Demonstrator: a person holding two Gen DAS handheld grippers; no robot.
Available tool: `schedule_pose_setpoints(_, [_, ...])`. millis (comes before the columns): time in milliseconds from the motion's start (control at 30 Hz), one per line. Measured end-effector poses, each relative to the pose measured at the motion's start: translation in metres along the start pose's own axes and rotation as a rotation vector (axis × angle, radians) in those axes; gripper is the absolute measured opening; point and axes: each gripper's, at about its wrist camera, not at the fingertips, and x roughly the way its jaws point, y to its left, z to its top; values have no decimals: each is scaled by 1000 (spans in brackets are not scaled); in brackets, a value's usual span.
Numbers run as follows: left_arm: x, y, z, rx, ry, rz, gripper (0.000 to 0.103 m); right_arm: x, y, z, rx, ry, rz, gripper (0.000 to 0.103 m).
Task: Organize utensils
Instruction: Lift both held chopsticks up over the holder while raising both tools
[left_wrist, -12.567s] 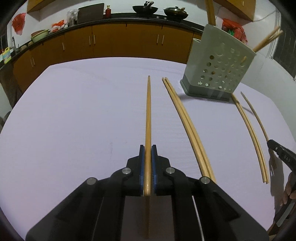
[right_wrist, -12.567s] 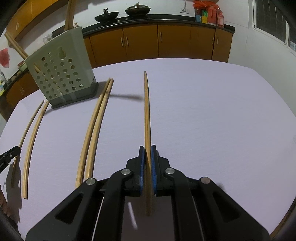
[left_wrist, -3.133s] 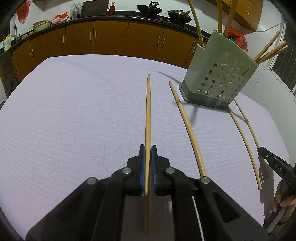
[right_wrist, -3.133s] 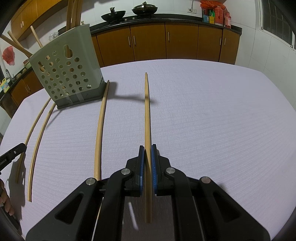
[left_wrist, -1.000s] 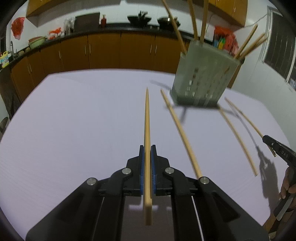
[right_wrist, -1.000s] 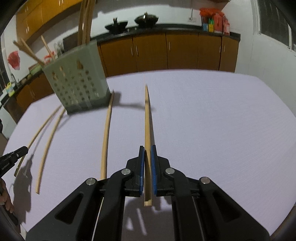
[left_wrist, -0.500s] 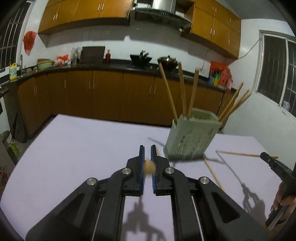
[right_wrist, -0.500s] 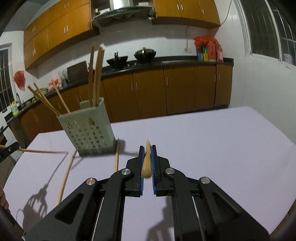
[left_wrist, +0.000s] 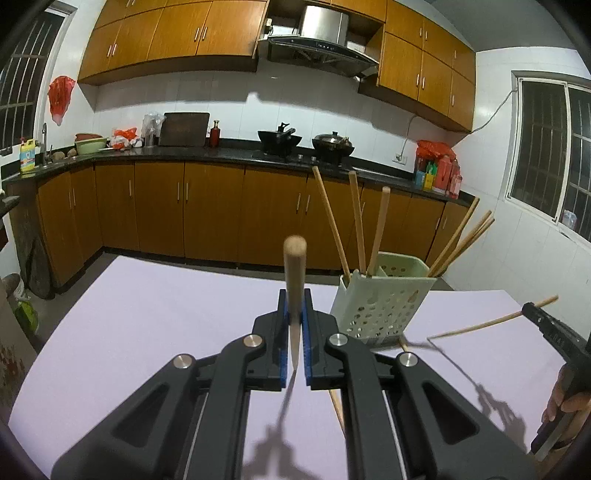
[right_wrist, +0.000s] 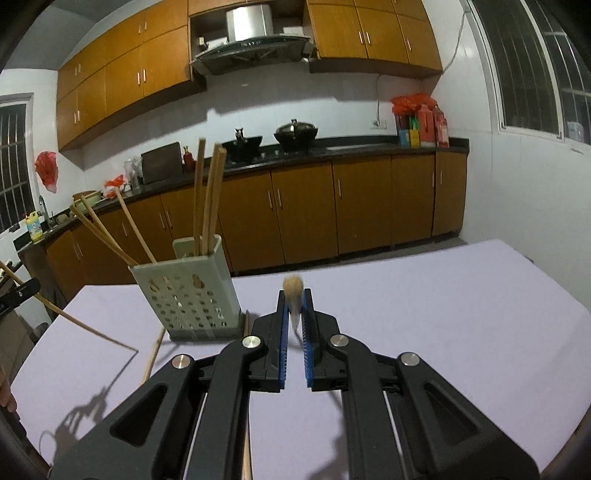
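My left gripper (left_wrist: 294, 314) is shut on a wooden chopstick (left_wrist: 294, 273), held upright above the table, its thick end toward the camera. My right gripper (right_wrist: 294, 310) is shut on another chopstick (right_wrist: 293, 295), also lifted off the table. The pale green perforated utensil holder (left_wrist: 380, 302) stands just right of the left gripper and holds several chopsticks; it also shows in the right wrist view (right_wrist: 188, 295), left of the right gripper. In the left view the right gripper (left_wrist: 532, 309) appears at the right edge with its chopstick (left_wrist: 480, 325) sticking out.
The table has a lilac cloth (left_wrist: 147, 325). One chopstick lies on it by the holder's base (right_wrist: 153, 356), partly seen in the left view (left_wrist: 336, 406). Kitchen cabinets (left_wrist: 207, 214) and a counter with pots stand behind the table.
Both grippers have lifted their chopsticks off the table and tilted them up from lying flat. The cameras now look level across the kitchen, with the holder closer ahead.
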Motion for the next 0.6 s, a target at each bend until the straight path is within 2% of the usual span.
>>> schedule_pose_setpoints(400, [-12,-5,19,21,-57,-20,7,-16,8,25,-5,-69,29,8])
schedule_pose_setpoints(600, [-20,-12,27,22,-84,-49,7,-30,17,37,-8,-108,69,8])
